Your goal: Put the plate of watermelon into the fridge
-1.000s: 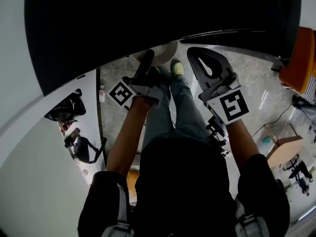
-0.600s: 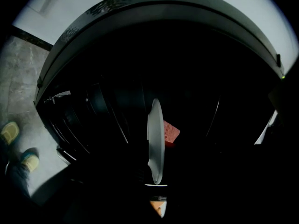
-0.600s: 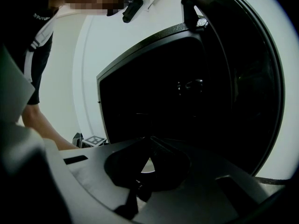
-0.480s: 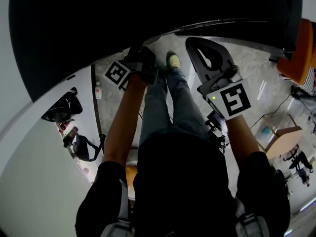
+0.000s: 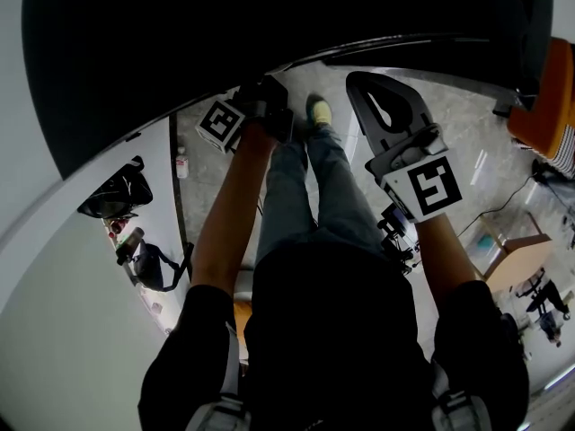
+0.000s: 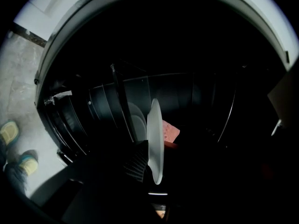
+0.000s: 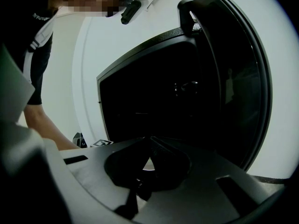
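White plate shows edge-on in the left gripper view. The left gripper has its jaws pinching the near rim, with one ribbed pad against the plate's underside. A pink piece of watermelon lies on the face turned to the view's right. The floor runs down that view's left edge, so you appear to have rolled the gripper onto its side. That would hold the plate level with the fruit on top, which is probably why nothing has slid.

Location: the plate is in the air at the mouth of the fridge, surrounded by the dark cavity. It isn't resting on anything that I can make out. Faint curved lines ahead could be shelf edges or racks, but it's too dark to say which.

The right gripper has its jaws pressed together with nothing between them. It is held off to the side, facing the open fridge and clear of the fridge door, which stands swung wide. My guess is you've parked it there to keep the way in open.

Stage: insertion is under way and the plate isn't set down yet. Find a flat shelf under the plate before you loosen the pinch, because a rim grip gives little margin against tipping.
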A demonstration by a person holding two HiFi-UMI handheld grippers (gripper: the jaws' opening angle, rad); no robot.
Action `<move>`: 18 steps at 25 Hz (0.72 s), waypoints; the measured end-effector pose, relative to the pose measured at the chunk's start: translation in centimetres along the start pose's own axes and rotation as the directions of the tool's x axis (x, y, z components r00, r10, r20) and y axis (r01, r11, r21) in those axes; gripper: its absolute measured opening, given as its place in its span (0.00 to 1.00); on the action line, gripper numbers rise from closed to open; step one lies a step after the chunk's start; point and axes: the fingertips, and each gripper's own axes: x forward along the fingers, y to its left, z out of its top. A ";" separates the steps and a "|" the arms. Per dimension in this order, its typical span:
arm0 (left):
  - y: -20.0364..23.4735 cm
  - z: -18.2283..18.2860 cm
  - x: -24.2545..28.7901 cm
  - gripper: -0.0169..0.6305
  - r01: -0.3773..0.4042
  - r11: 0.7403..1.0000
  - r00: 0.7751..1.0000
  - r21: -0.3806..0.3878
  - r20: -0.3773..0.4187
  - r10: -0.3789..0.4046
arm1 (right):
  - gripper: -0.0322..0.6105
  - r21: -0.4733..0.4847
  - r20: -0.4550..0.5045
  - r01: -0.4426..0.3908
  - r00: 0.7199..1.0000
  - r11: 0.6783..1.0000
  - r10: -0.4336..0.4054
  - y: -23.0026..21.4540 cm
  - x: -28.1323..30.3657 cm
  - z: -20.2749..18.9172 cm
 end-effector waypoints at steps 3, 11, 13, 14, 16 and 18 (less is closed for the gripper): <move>-0.5 0.4 0.3 0.09 0.017 1.000 1.000 0.015 0.017 -0.018 | 0.07 -0.005 0.033 0.003 0.999 1.000 -0.003 0.1 0.3 0.8; -2.0 -0.8 -0.4 0.48 0.052 0.959 0.993 0.278 -0.112 -0.022 | 0.07 0.008 0.004 -0.043 0.999 0.999 0.043 0.7 0.2 0.2; -2.3 -1.4 -0.4 0.57 0.090 0.904 0.983 0.419 -0.185 -0.012 | 0.07 0.008 0.007 -0.050 0.999 0.999 0.050 0.6 0.3 0.4; -2.7 -1.9 -0.3 0.63 0.121 0.872 0.974 0.474 -0.226 -0.012 | 0.07 0.007 0.010 -0.054 0.998 0.999 0.054 0.7 0.4 0.5; -2.9 -3.0 -0.3 0.72 0.157 0.809 0.954 0.567 -0.299 0.025 | 0.07 -0.001 0.029 -0.056 0.998 0.998 0.056 0.8 0.8 1.0; -2.5 -3.8 -0.4 0.76 0.169 0.747 0.934 0.643 -0.347 0.088 | 0.07 -0.011 0.049 -0.048 0.998 0.999 0.048 0.7 1.1 1.4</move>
